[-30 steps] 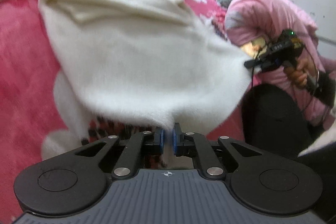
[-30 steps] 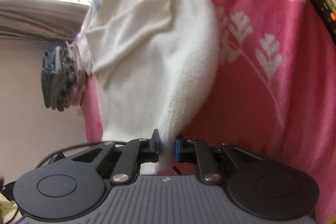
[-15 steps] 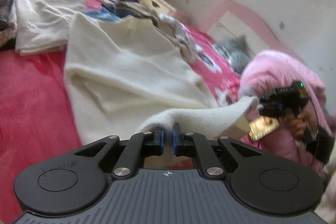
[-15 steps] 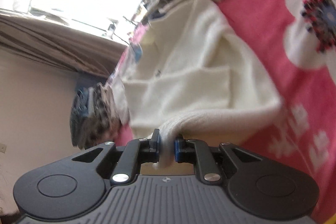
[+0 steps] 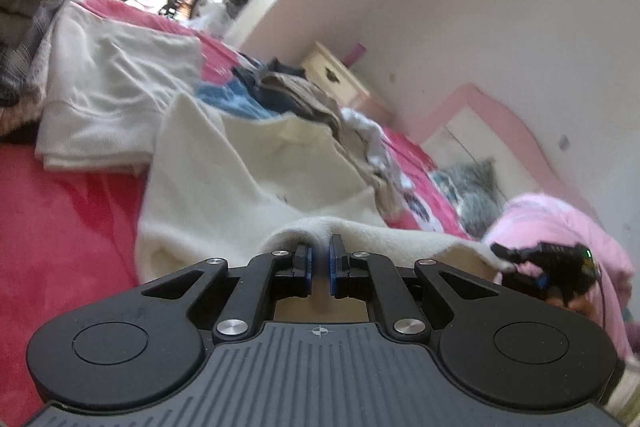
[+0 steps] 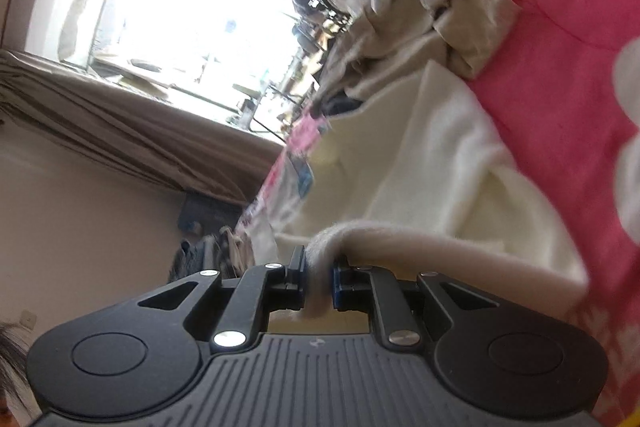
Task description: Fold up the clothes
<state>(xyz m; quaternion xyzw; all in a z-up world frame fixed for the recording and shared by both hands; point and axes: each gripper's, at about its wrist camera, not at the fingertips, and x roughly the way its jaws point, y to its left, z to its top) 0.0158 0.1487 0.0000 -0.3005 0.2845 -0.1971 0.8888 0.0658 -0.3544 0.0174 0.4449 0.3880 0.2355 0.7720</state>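
- Pink floral bedspread (image 5: 60,227) carries the fluffy cream knit sweater (image 5: 224,179), body spread toward 11–12 o'clock of both grippers.
- Lifted hem edge runs crosswise, 9 to 3 o'clock, strung between them.
- Left gripper (image 5: 319,261) clenched on hem; right gripper (image 6: 319,273) pinching the other hem corner.
- Neither nearer; next fold likely goes forward, 12 o'clock.

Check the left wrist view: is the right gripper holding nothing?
No, the right gripper pinches the far end of the cream sweater hem, stretched across from the left gripper.
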